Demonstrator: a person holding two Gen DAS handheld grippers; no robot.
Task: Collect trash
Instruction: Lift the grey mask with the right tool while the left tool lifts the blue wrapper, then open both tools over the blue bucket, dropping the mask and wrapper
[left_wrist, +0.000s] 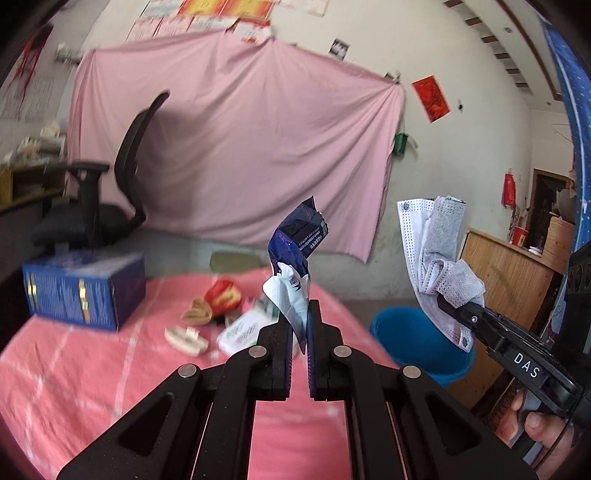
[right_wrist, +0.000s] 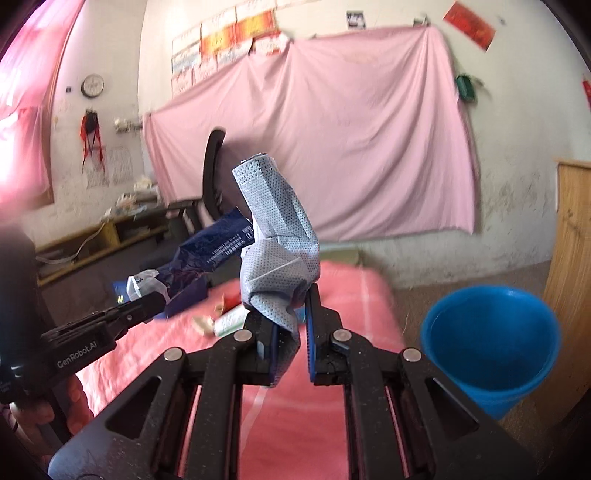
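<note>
Sheet: pink, hung across the wall at twelve o'clock.
Chair: black, stood at ten o'clock.
Clock: hung at eleven o'clock.

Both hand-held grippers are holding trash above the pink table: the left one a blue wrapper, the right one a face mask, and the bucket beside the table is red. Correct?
Not quite: the bucket is blue, as the right wrist view shows. The rest holds: the left hand-held gripper pinches the blue wrapper, and the right hand-held gripper the face mask.

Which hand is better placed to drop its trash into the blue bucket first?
Probably the right. The right gripper, holding the face mask, has the blue bucket right beside it; the left gripper with its wrapper sits farther over.
</note>
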